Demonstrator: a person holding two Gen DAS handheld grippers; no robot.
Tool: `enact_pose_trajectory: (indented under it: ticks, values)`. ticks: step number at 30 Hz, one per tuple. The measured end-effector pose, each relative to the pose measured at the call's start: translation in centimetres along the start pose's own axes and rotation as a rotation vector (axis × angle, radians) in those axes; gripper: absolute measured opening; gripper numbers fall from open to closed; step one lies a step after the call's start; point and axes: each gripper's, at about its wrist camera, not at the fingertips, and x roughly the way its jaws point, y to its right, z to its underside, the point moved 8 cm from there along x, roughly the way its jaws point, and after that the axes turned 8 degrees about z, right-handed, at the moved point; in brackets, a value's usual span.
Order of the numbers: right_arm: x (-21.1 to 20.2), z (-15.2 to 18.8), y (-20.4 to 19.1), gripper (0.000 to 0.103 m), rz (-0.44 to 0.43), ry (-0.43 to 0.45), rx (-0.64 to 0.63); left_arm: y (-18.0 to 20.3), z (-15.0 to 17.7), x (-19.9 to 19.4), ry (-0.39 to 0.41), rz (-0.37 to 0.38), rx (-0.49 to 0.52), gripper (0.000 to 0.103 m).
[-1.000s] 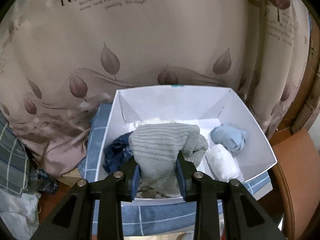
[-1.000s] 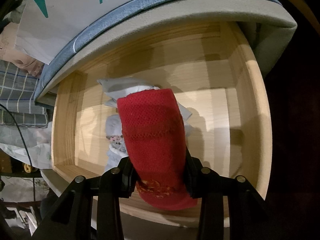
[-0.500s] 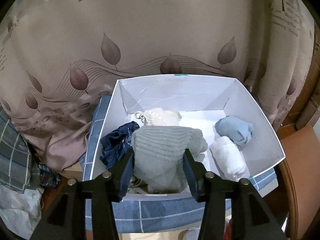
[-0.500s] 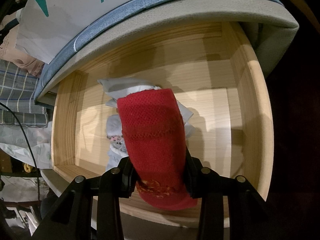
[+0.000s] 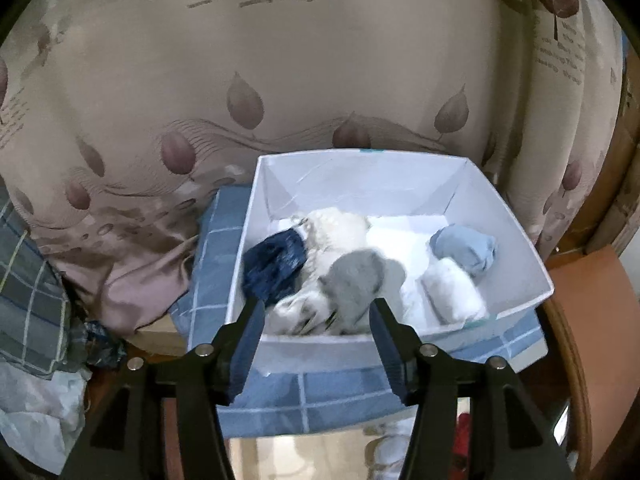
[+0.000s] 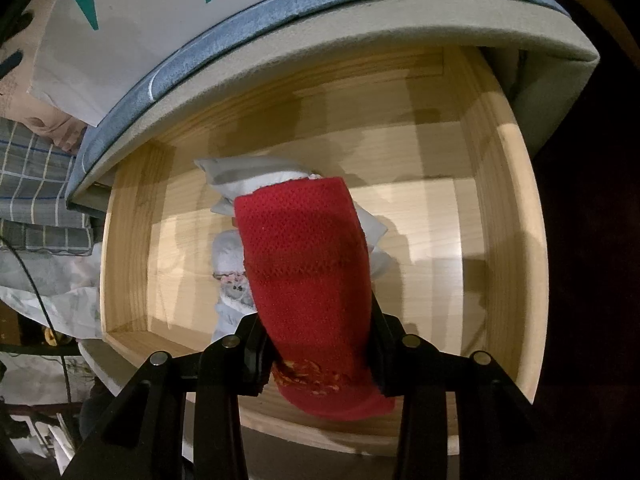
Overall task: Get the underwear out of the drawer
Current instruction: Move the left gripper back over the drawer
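Observation:
In the left wrist view my left gripper (image 5: 318,342) is open and empty above the near wall of a white box (image 5: 516,236). A grey rolled garment (image 5: 354,280), blurred, lies in the box among dark blue (image 5: 274,264), cream (image 5: 336,228), white (image 5: 452,292) and light blue (image 5: 464,248) rolls. In the right wrist view my right gripper (image 6: 320,354) is shut on a red knitted underwear roll (image 6: 308,272) and holds it above the open wooden drawer (image 6: 436,232). Pale garments (image 6: 236,264) lie on the drawer floor, partly hidden behind the red roll.
A leaf-patterned curtain (image 5: 280,80) hangs behind the box. The box rests on a blue checked cushion (image 5: 304,396). Checked cloth (image 5: 28,292) piles at the left. A wooden chair edge (image 5: 592,320) is at the right. The cushion's grey edge (image 6: 360,32) overhangs the drawer's back.
My left gripper opened and let go of the grey garment, which dropped into the white box. My right gripper kept its hold on the red roll and barely moved.

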Motion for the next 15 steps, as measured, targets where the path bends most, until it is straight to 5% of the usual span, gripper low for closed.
enact_pose_trajectory:
  ticks: [15]
  values:
    - [-1.6, -0.5, -0.2, 0.037, 0.009, 0.081, -0.007, -4.7, 11.5, -0.4, -0.075, -0.1, -0.086, 0.056]
